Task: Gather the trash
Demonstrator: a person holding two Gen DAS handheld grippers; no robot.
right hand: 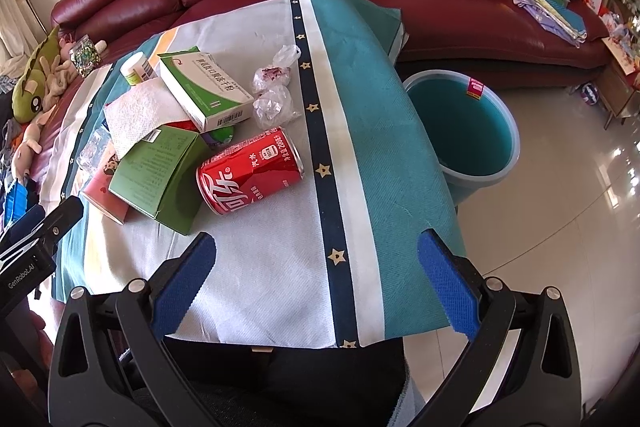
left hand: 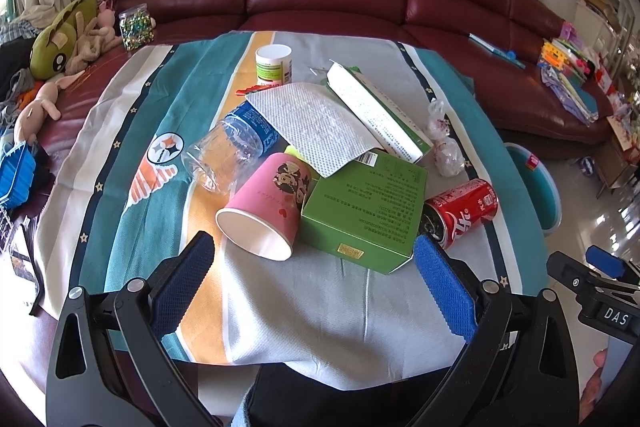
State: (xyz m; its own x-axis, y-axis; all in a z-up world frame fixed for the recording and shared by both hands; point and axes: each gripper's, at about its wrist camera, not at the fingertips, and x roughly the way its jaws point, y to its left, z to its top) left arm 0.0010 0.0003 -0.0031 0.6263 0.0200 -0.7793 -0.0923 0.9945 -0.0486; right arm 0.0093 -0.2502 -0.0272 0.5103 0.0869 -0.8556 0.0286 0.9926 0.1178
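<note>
On the left of the heap a clear plastic bottle (left hand: 232,147) lies on its side on the cloth-covered worktop (left hand: 320,307), blue label up, its mouth hidden under a sheet of paper towel (left hand: 320,125). Just right of it and nearer, a pink paper cup (left hand: 268,205) lies tipped with its white mouth facing the left tongs (left hand: 316,267), which hover with both pads spread wide and nothing between them; I judge the cup the easiest first pick from there. A green carton (left hand: 368,207) touches the cup's right side and carries the towel's near corner. A long white-and-green box (right hand: 208,93) leans across the heap behind it. Right again, a red cola can (right hand: 250,171) lies on its side, dented, beside the carton, with knotted clear bags (right hand: 272,91) beyond it. The right tongs (right hand: 316,275) likewise stand wide apart and empty, near the worktop's edge. Farthest right, on the floor beside the worktop, a teal bucket (right hand: 500,163) stands open and empty, presumably placed there to take the trash.
</note>
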